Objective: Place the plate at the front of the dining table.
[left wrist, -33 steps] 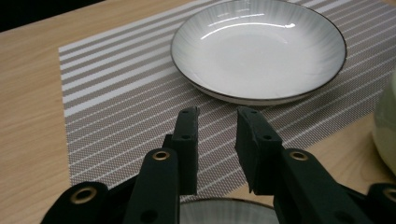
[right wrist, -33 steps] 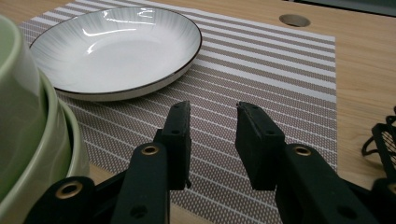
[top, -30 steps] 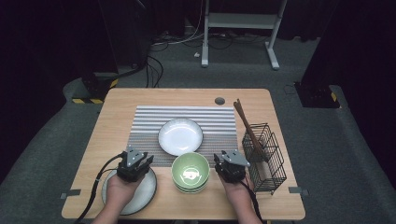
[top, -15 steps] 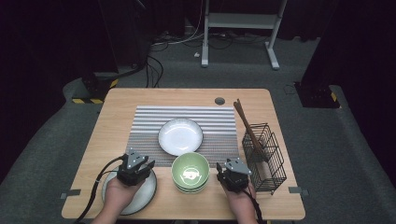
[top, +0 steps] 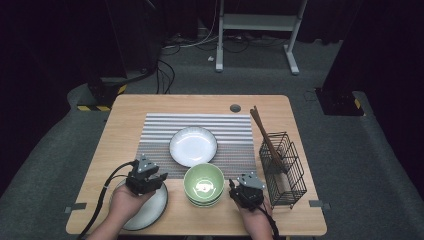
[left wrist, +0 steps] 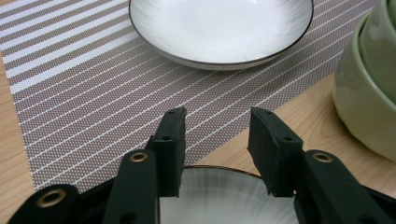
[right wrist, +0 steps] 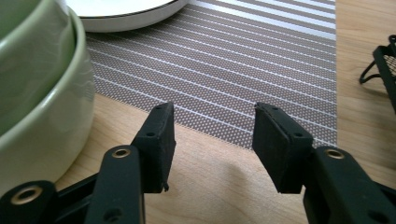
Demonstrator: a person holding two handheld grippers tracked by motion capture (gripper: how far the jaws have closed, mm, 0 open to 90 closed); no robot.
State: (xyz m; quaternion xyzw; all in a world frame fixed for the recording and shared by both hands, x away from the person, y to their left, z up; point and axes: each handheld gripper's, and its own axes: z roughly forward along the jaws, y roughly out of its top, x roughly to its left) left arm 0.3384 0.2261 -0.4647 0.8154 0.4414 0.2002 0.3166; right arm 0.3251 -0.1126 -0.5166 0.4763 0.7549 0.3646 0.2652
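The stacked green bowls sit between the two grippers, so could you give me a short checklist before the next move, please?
1. Left gripper empty, jaws just opening: ok.
2. Right gripper empty, jaws just opening: ok.
3. Stacked green bowls upright and nested on the table: ok.
4. Near plate flat below the left gripper, not clamped: ok.
5. Placemat has free room beside the white plate: ok.
6. How many bowls are in the stack: cannot tell.

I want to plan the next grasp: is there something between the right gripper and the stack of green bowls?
Nothing visible. The right gripper sits beside the stacked green bowls, with bare table between its open fingers. Both grippers have just been opening.
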